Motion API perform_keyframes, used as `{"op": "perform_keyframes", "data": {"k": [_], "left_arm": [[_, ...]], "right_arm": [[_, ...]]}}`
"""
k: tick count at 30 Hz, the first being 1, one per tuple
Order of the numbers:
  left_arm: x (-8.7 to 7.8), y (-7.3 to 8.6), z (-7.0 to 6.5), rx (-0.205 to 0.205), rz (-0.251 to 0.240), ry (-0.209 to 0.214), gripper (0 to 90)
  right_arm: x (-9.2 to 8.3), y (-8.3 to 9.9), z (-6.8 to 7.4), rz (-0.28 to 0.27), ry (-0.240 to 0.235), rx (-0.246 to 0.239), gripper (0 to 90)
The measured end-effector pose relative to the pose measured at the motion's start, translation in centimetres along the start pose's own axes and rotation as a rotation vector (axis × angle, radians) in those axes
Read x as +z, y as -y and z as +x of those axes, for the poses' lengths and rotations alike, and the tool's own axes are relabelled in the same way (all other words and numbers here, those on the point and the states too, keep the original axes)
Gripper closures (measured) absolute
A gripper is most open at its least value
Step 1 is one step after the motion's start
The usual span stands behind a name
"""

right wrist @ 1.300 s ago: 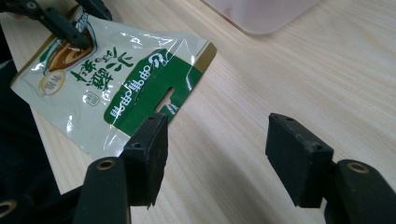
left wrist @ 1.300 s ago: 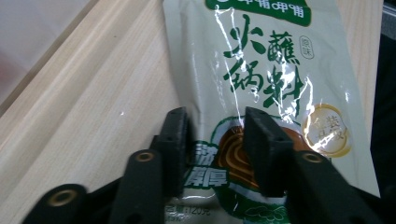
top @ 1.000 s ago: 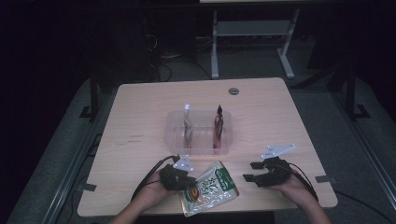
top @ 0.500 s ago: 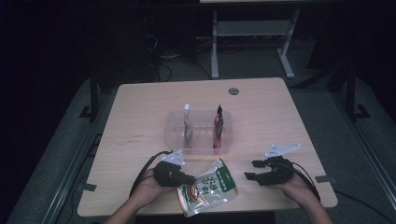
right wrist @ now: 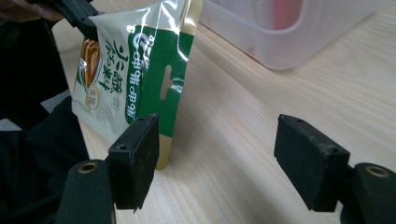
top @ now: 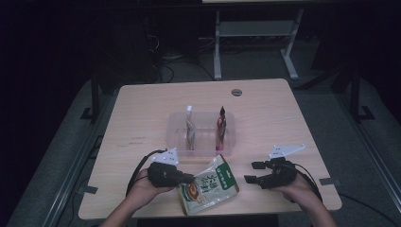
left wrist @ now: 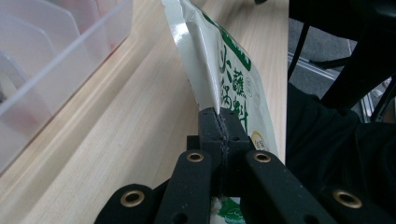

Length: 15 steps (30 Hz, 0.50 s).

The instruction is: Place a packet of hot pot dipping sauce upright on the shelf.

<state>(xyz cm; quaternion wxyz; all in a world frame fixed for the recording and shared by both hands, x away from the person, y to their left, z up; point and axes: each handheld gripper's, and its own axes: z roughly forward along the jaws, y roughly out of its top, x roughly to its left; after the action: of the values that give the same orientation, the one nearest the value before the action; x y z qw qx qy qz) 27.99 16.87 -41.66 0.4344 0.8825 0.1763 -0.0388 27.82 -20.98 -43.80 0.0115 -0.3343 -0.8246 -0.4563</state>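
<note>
A green and white snack pouch is tilted up off the table near its front edge, and my left gripper is shut on its left edge. In the left gripper view the closed jaws pinch the pouch's sealed edge. My right gripper stands open to the right of the pouch, jaws pointing left at it. The right gripper view has the pouch just beyond the left pad, with nothing between the pads.
A clear plastic divided bin sits mid-table behind the pouch, holding a pale packet and a red packet upright. A round cable grommet lies at the table's back. The front table edge is close under both hands.
The left gripper has closed on the pouch's left edge and lifted it, tilting the pouch up. The right gripper has stayed open in about the same place.
</note>
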Motion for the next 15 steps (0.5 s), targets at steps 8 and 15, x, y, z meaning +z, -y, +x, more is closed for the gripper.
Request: {"op": "perform_keyframes", "data": {"k": [8,15], "left_arm": [[-0.9,-0.3,-0.1,0.016,-0.008,-0.002,90.0],[-2.6,-0.3,0.1,0.01,-0.052,-0.025,90.0]], "right_arm": [[1.2,-0.8,0.5,0.006,-0.07,-0.02,28.9],[2.6,-2.8,1.1,-0.017,-0.139,-0.059,28.0]]}}
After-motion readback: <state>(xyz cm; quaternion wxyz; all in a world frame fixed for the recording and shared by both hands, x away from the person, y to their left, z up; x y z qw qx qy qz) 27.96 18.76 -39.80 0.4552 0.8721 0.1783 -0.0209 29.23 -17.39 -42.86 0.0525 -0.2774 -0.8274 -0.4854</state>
